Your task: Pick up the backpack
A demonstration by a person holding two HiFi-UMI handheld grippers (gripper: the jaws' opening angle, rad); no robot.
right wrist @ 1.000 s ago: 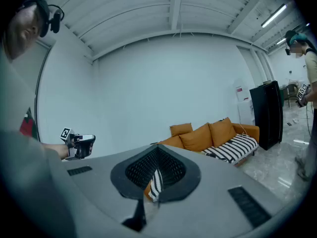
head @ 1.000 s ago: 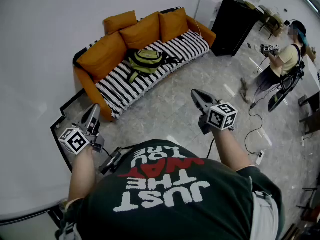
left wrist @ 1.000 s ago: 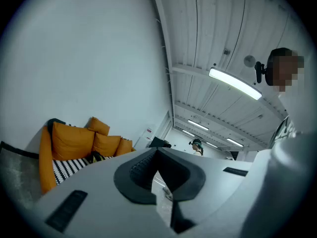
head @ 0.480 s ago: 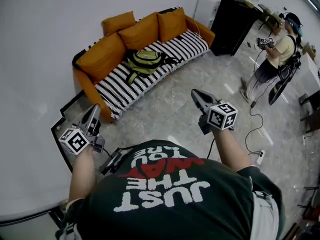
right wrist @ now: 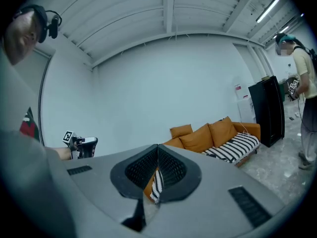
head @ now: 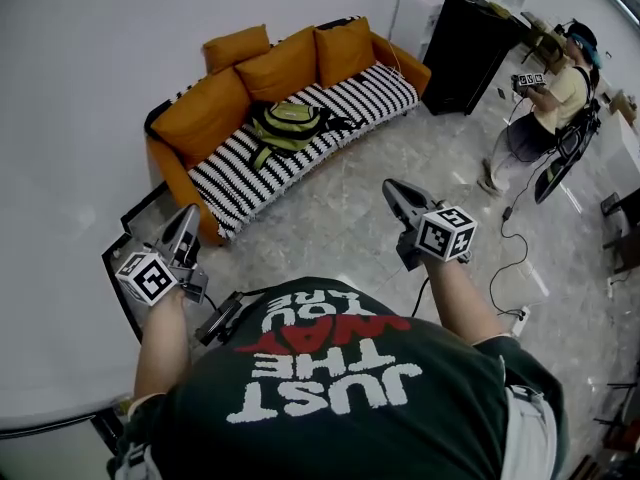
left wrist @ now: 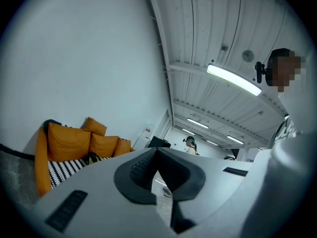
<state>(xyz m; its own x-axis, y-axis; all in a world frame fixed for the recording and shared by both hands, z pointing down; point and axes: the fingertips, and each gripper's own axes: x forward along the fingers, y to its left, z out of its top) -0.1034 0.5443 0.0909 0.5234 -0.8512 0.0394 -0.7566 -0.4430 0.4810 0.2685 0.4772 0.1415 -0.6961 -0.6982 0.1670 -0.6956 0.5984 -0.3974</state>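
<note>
Backpack: green and black, lying on the striped seat of the sofa, about midway along it, pushed against the orange back cushions at the rear edge.
Left claw: pressed together, nothing between the jaws, held out level off the sofa's near left corner, well apart from the backpack.
Right claw: tips closed on each other too (only a sliver of sofa seen through the gap behind them), empty, above bare floor before the sofa's front edge.
Second person: standing on the floor at far right, near a black cabinet.
</note>
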